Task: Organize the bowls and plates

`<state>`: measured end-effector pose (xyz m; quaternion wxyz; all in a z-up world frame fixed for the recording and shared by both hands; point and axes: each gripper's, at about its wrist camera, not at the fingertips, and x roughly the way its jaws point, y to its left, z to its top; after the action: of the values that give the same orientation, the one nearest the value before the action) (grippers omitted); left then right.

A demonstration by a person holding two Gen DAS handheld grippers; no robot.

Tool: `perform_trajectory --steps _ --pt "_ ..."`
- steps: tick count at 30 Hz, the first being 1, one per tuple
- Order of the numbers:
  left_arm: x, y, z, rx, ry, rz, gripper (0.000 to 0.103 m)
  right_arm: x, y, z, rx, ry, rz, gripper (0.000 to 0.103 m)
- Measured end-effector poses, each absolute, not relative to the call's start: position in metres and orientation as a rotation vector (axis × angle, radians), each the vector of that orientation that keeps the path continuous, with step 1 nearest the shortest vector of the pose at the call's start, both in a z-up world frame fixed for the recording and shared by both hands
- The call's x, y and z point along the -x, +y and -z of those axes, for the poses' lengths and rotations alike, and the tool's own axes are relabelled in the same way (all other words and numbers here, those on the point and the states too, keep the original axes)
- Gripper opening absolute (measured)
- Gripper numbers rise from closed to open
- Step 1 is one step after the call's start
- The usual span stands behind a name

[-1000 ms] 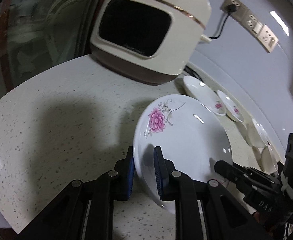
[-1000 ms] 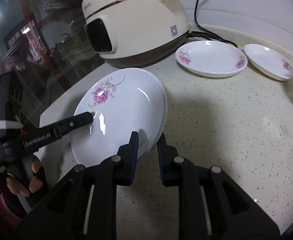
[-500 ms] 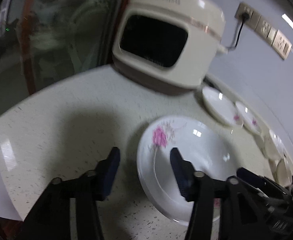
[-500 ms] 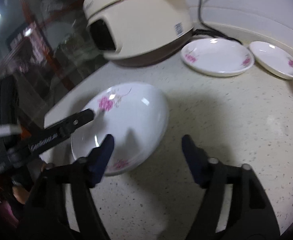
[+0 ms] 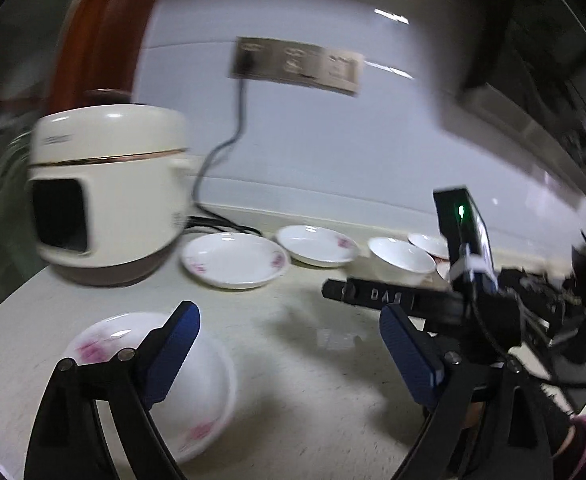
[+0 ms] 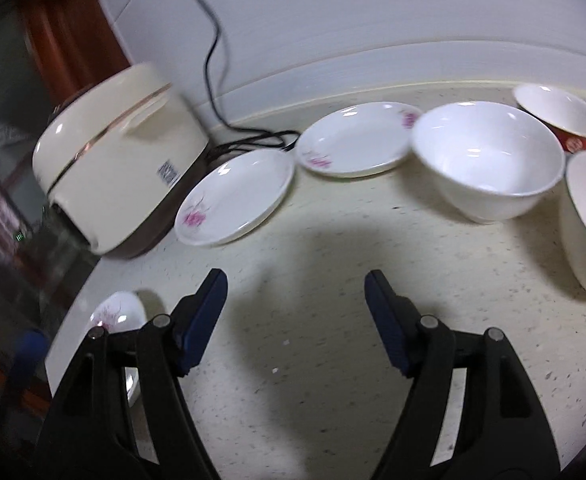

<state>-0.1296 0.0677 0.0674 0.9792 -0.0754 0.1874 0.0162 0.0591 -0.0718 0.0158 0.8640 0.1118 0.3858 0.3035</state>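
Currently both grippers stand wide and empty, jaws having just opened off the flowered plate (image 5: 197, 392), which lies flat at the counter's near-left corner. Next plate (image 6: 235, 196) lies ahead-left of the right gripper (image 6: 295, 320) — the nearer one; left gripper (image 5: 289, 352) trails.

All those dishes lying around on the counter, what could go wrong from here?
The flowered plate lies near the counter's front corner; a nudge from the open left tongs might push it off. The power cord trails beside the next plate and could snag. The bowls stand crowded, so the open right tongs may knock one.
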Motion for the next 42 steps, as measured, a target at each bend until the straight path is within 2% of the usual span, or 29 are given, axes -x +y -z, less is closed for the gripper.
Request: perform_trajectory --steps 11,17,24,29,31,36,42 --pt "0.1 0.088 -0.052 0.255 0.461 0.014 0.093 -0.064 -0.066 -0.017 -0.2 0.783 -0.656 0.074" --pt "0.128 0.091 -0.068 0.26 0.288 -0.029 0.093 -0.111 -0.037 -0.011 -0.169 0.872 -0.627 0.074" --pt "0.138 0.122 -0.069 0.409 0.225 -0.157 0.093 -0.132 0.023 -0.011 -0.014 0.894 -0.523 0.077" --pt "0.146 0.133 -0.068 0.462 0.176 -0.211 0.101 -0.133 0.049 -0.002 0.122 0.936 -0.461 0.078" --pt "0.145 0.133 -0.067 0.469 0.188 -0.214 0.102 -0.128 0.043 0.0 0.123 0.945 -0.463 0.082" --pt "0.139 0.131 -0.065 0.455 0.206 -0.197 0.102 -0.107 0.003 0.0 0.167 0.959 -0.444 0.084" --pt "0.129 0.116 -0.062 0.403 0.275 -0.096 0.102 -0.06 -0.1 0.005 0.109 0.967 -0.418 0.084"
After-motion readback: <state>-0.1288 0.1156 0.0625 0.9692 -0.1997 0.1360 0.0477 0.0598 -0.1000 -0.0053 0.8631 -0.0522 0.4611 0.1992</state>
